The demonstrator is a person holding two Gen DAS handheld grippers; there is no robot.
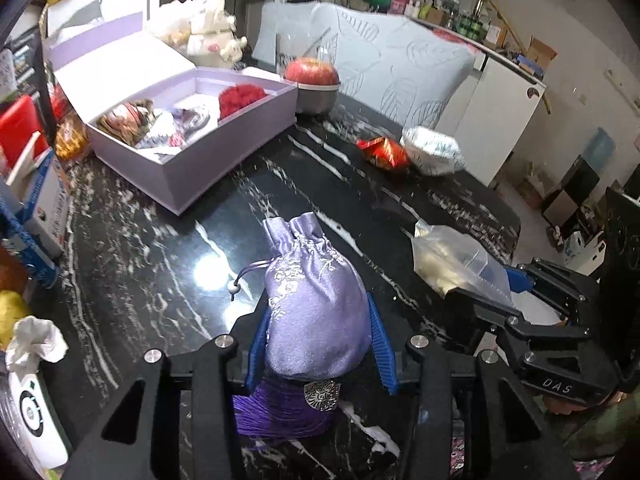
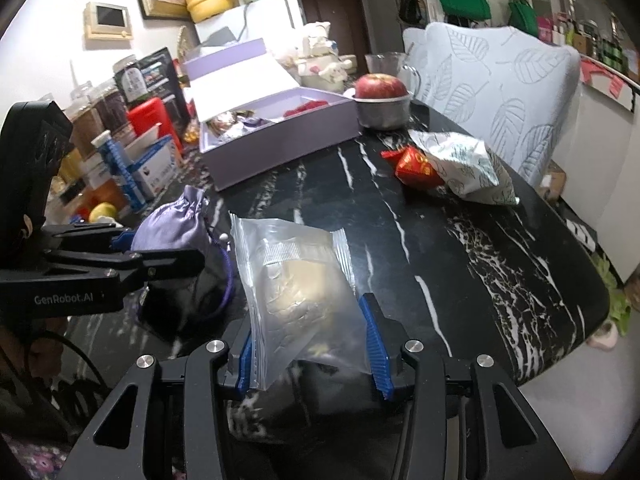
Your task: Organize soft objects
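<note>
My left gripper (image 1: pixel 318 344) is shut on a lilac satin drawstring pouch (image 1: pixel 312 300) with a purple tassel, just above the black marble table (image 1: pixel 160 280). My right gripper (image 2: pixel 312 344) is shut on a clear zip bag (image 2: pixel 296 280) with a beige lump inside. The pouch also shows in the right wrist view (image 2: pixel 172 224), left of the bag. An open lilac box (image 1: pixel 192 160) at the far left of the table holds a red fluffy item (image 1: pixel 240 98) and several fabric pieces. A red packet (image 1: pixel 384 152) and a white patterned pouch (image 1: pixel 432 152) lie at the far right.
A metal bowl with an apple (image 1: pixel 312 72) stands right of the box. A leaf-patterned cushioned chair (image 1: pixel 400 68) stands behind the table. Boxes, jars and a tissue pack (image 1: pixel 36 344) crowd the table's left side. The table edge (image 2: pixel 580 320) curves away at right.
</note>
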